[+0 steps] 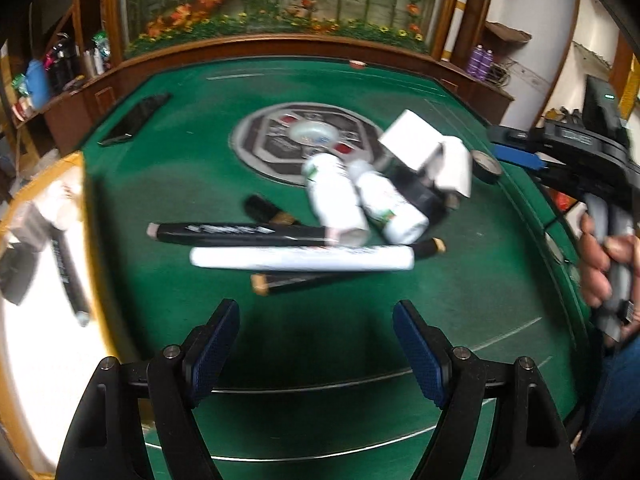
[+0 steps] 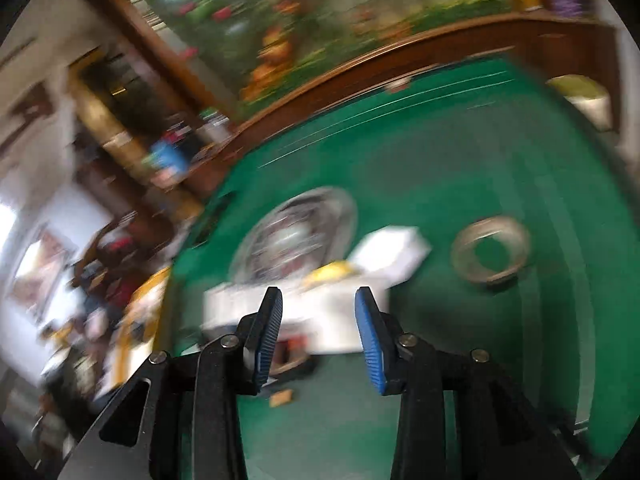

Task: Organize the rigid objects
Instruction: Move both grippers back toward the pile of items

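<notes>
A heap of rigid items lies mid-table in the left wrist view: a long white tube [image 1: 300, 258], black sticks [image 1: 240, 234] with tan ends, two white bottles [image 1: 336, 200], a white box [image 1: 412, 140] and a black tape roll [image 1: 486, 166]. My left gripper [image 1: 316, 308] hovers in front of the heap, open and empty. The right wrist view is badly blurred; my right gripper [image 2: 318, 292] is open with nothing between its pads, in front of white boxes [image 2: 392, 252] and left of the tape roll [image 2: 492, 254]. A hand [image 1: 600, 264] holds it at the right.
A white tray with a yellow rim [image 1: 90, 240] sits at the table's left edge and holds a black stick [image 1: 68, 276] and other items. A dark phone [image 1: 134, 120] lies at the far left. A round dial [image 1: 280, 140] marks the green table's centre. A wooden ledge runs behind.
</notes>
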Tool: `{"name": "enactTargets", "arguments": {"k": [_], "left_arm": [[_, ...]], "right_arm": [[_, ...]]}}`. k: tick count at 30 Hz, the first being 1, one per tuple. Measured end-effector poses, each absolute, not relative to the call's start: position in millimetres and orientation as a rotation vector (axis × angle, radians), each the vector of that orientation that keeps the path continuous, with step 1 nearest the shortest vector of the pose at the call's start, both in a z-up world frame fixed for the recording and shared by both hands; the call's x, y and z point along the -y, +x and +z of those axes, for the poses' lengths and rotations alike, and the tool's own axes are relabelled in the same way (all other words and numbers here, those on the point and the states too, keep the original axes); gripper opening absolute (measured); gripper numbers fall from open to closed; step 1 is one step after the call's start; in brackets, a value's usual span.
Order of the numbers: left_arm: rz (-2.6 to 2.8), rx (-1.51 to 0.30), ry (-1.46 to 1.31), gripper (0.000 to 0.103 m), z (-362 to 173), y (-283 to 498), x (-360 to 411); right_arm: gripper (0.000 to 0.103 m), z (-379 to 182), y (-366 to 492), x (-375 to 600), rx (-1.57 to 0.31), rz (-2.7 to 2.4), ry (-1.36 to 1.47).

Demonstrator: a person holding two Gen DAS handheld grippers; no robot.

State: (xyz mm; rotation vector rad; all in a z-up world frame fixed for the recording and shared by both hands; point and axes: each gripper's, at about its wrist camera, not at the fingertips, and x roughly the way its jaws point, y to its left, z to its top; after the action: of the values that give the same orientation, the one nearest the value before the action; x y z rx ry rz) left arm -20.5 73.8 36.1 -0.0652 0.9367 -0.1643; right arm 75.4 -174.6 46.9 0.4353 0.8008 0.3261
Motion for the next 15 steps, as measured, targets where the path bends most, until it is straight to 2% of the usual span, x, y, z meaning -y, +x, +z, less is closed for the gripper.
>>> {"name": "enactTargets", "arguments": {"k": [2,5,9,15], "left_arm": [[-0.184,-0.94,-0.071,0.082,32,-24,-68],[-0.183,-0.947,-0.051,0.082,25,-29,-64],[-0.187,-0.965,-0.086,0.082,14,-32,-71],[-0.228,-0.957,-0.113,0.082,15,-34,-73]], "right_arm": [[0.037,41,82,182,-0.818,0.259,0.432],[0.046,34,89,186,-0.831,0.152,0.402],[0.063,31,96,188,-0.839,0.038,0.328],[0.067,13,112,203,-0.891,-0.046,0.305]]}}
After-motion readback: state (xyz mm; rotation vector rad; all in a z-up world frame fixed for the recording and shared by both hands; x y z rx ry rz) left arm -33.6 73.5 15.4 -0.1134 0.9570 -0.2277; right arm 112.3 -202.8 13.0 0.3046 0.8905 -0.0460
